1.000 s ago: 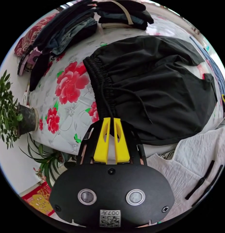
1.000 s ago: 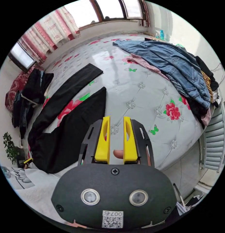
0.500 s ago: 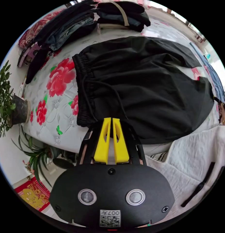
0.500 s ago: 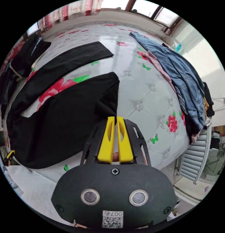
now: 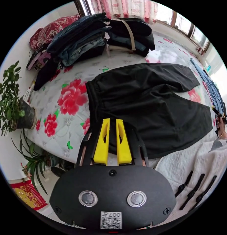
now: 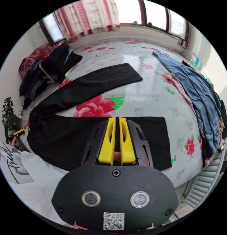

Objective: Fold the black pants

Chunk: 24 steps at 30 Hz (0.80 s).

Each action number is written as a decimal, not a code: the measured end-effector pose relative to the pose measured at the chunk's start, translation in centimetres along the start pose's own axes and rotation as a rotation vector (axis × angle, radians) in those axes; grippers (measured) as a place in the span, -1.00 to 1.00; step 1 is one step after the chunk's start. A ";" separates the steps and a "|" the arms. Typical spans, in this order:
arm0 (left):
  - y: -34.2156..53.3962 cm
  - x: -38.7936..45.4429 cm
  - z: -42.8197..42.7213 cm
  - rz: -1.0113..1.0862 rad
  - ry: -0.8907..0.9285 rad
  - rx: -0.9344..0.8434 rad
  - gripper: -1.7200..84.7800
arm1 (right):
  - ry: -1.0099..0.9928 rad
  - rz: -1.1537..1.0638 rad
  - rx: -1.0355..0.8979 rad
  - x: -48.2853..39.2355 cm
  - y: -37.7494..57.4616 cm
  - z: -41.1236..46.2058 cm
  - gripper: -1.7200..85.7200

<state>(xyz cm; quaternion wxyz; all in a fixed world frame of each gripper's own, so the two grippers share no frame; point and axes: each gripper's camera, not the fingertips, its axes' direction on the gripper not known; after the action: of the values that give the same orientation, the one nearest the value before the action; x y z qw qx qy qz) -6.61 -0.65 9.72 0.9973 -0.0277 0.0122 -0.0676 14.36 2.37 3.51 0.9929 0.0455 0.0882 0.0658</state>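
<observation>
though spread flat, black pants (image 6: 69, 137) between grippers

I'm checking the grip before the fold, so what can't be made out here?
- Left gripper view: whether the left tongs pinch the black pants; black gap against black cloth.
- Right gripper view: the right tongs nearly closed over the near leg; cloth between them unreadable.
- The near hem sits behind the tongs' housing.
</observation>
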 end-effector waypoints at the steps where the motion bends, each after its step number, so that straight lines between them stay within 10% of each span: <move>1: -1.4 -0.5 0.5 -0.009 -0.005 0.002 -0.85 | -0.062 -0.084 -0.007 -3.1 -1.9 1.2 -0.89; 15: -12.2 -5.5 9.5 0.057 -0.037 -0.058 -0.97 | 0.012 -0.457 -0.211 -20.8 -13.2 14.8 -0.78; 24: -11.2 -11.2 7.3 -0.129 0.079 0.041 -0.90 | -0.264 -0.087 -0.153 -13.5 -15.4 11.4 -0.78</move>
<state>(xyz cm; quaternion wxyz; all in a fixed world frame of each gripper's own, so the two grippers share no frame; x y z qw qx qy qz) -19.04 -9.79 17.86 0.9899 -0.0052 0.0485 -0.1332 5.17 -15.64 15.44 0.9983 -0.0259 -0.0466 0.0225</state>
